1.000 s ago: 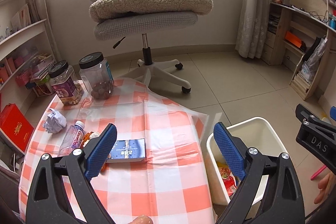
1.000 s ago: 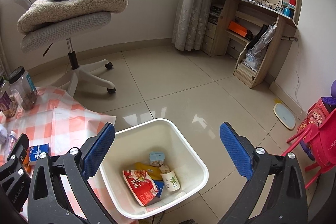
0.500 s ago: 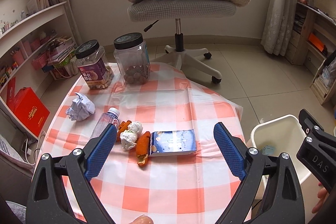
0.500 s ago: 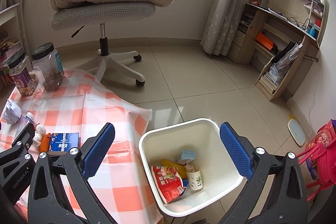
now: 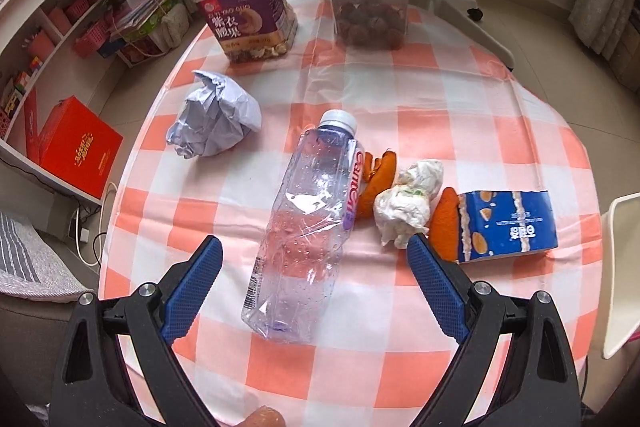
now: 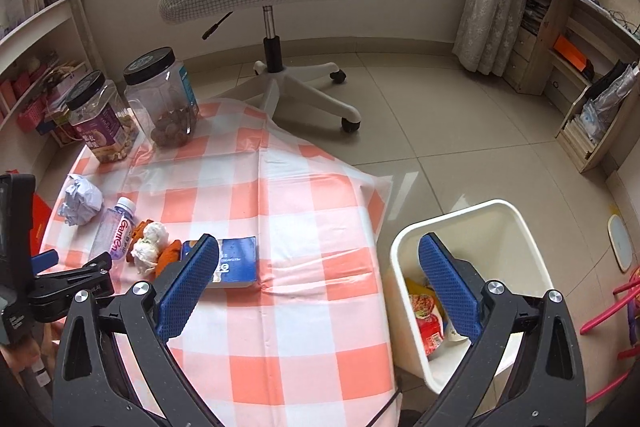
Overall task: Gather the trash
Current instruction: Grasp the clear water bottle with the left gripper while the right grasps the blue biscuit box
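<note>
A round table in an orange-and-white checked cloth (image 5: 460,131) is standing on pale floor tiles. The left gripper (image 5: 314,251) is hovering with fingers spread wide, straddling a clear plastic bottle (image 5: 308,227) without touching it. The right gripper (image 6: 318,247), equally wide and empty, is hanging over the table's edge beside the white plastic bin (image 6: 516,227).
</note>
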`<state>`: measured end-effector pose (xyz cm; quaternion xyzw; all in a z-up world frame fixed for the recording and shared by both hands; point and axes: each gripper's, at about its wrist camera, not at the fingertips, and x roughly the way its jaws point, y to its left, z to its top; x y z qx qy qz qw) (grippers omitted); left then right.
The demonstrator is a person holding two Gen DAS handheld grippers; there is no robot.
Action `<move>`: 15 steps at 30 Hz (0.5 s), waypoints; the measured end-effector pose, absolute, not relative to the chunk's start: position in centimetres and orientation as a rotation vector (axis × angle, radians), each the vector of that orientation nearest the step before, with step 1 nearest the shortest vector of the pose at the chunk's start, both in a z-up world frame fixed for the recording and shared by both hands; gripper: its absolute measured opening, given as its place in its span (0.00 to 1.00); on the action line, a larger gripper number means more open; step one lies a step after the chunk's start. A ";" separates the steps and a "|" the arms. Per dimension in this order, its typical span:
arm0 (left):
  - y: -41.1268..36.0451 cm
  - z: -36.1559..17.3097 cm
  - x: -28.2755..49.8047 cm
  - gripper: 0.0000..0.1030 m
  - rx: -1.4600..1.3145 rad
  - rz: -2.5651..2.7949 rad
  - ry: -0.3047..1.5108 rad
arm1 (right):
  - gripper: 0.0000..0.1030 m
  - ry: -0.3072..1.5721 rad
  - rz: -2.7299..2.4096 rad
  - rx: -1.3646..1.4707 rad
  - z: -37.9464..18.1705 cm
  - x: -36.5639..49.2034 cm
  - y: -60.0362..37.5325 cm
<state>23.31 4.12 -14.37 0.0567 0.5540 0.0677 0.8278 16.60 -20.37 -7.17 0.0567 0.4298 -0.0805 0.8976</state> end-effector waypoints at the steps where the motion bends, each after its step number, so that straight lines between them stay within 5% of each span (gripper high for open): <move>1: 5.0 -15.2 23.8 0.88 0.112 0.151 1.207 | 0.93 0.920 -0.136 0.134 -7.8 17.2 -20.1; 6: 7.6 -17.6 25.0 0.88 -0.009 0.081 1.310 | 0.93 1.010 -0.004 -0.010 -10.9 20.5 -16.4; 8: 7.6 -18.6 25.2 0.81 -0.006 0.050 1.348 | 0.93 1.055 0.105 -0.095 -12.5 21.5 -14.8; 9: 7.8 -19.2 25.1 0.64 -0.007 0.039 1.371 | 0.93 1.061 0.145 -0.145 -13.2 21.8 -14.0; 15: 9.4 -17.8 23.1 0.62 -0.015 0.007 1.337 | 0.93 1.051 0.343 -0.370 -16.0 23.1 -11.0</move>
